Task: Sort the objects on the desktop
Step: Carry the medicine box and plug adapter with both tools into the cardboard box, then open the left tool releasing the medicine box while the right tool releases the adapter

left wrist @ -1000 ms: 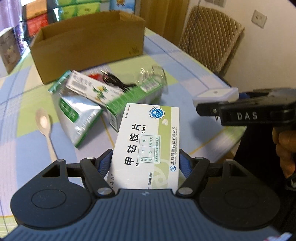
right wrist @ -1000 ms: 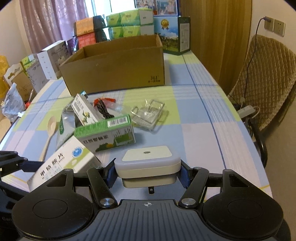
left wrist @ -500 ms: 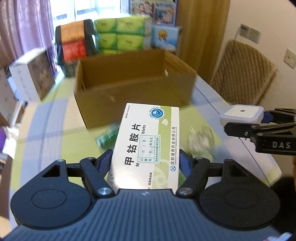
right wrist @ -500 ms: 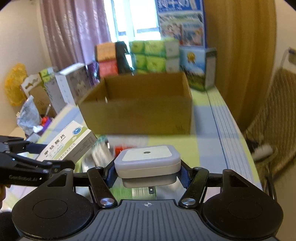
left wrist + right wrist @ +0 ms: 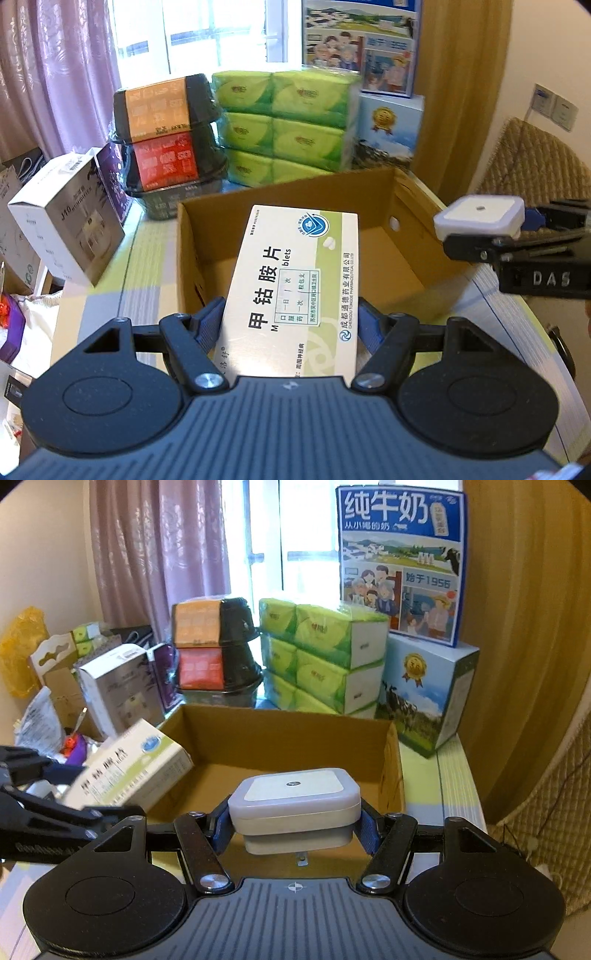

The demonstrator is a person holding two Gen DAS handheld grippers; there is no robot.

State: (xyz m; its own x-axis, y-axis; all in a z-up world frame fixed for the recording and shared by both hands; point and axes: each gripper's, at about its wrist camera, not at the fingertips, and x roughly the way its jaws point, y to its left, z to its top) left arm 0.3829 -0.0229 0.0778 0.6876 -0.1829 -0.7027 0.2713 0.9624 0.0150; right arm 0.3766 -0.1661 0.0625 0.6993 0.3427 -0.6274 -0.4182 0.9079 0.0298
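Grippers hover over a cardboard box [image 5: 402,254]: left gripper [image 5: 291,325] clamps a medicine carton [image 5: 295,288], right gripper [image 5: 295,823] a white plug-in light [image 5: 295,801]. Early release risks missing the box, or collision.

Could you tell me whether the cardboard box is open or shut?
Open: the cardboard box has no lid over it, and its bare brown floor shows in both views.

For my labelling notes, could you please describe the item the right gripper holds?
Find the open cardboard box before the green tissue packs. Just above its near edge, the right gripper clamps a plug-in night light: white, square, rounded, with one small dot on top, unlike the printed medicine box beside it.
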